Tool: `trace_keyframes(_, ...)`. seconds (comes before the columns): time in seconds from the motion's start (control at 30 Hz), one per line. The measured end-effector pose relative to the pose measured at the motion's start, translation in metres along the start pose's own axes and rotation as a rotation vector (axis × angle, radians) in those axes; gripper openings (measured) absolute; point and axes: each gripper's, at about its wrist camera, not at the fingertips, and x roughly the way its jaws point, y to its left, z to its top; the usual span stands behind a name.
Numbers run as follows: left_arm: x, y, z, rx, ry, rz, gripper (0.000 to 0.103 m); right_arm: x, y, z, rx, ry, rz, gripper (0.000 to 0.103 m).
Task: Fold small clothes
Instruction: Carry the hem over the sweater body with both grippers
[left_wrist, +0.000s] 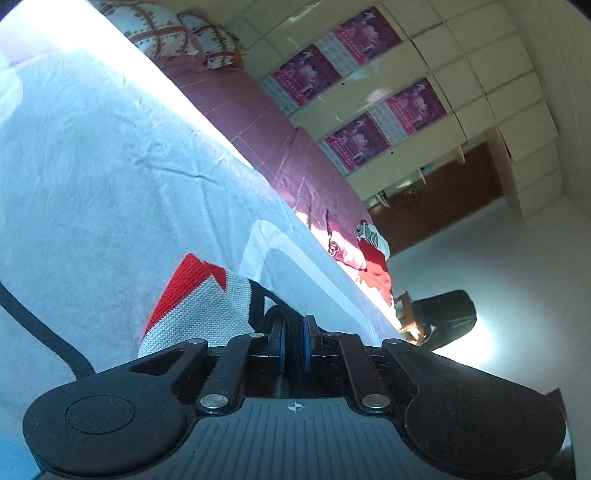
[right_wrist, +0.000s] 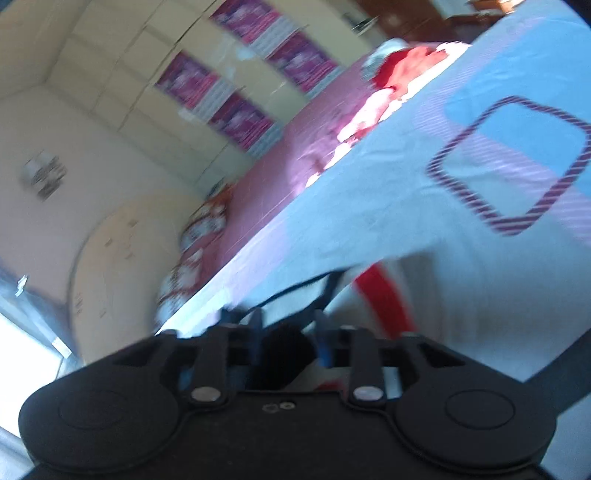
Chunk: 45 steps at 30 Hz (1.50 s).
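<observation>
A small knitted garment (left_wrist: 199, 306), white with red bands and black trim, hangs from my left gripper (left_wrist: 293, 343), whose jaws are shut on its black edge above the pale blue sheet (left_wrist: 110, 166). In the blurred right wrist view the same garment (right_wrist: 384, 295) shows a red band and black trim, and my right gripper (right_wrist: 288, 339) is shut on its dark edge.
A pile of red and pink clothes (left_wrist: 369, 258) lies on the maroon bed cover (left_wrist: 258, 122) beyond the sheet; it also shows in the right wrist view (right_wrist: 399, 74). Patterned pillows (left_wrist: 177, 33) lie at the bed's far end. Cream cupboards with purple posters (left_wrist: 354, 92) stand behind.
</observation>
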Motion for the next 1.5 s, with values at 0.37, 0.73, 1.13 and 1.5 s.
trace_keyframes(0.37,-0.009,-0.017,-0.017,0.198,-0.118,0.024,0.079,-0.008,0.017,-0.003,-0.210,-0.002,0.024,0.047)
trace_keyframes(0.73,0.033,-0.078,-0.036,0.758,0.053,0.354,0.031,0.048,0.094,-0.037,-0.717,0.163,-0.225,0.027)
trace_keyframes(1.13,-0.010,-0.083,-0.039,0.710,-0.232,0.289,0.005,0.020,0.092,-0.028,-0.733,-0.097,-0.243,0.008)
trace_keyframes(1.5,0.031,-0.082,-0.031,0.701,-0.090,0.484,0.043,0.044,0.071,-0.017,-0.623,0.021,-0.294,0.031)
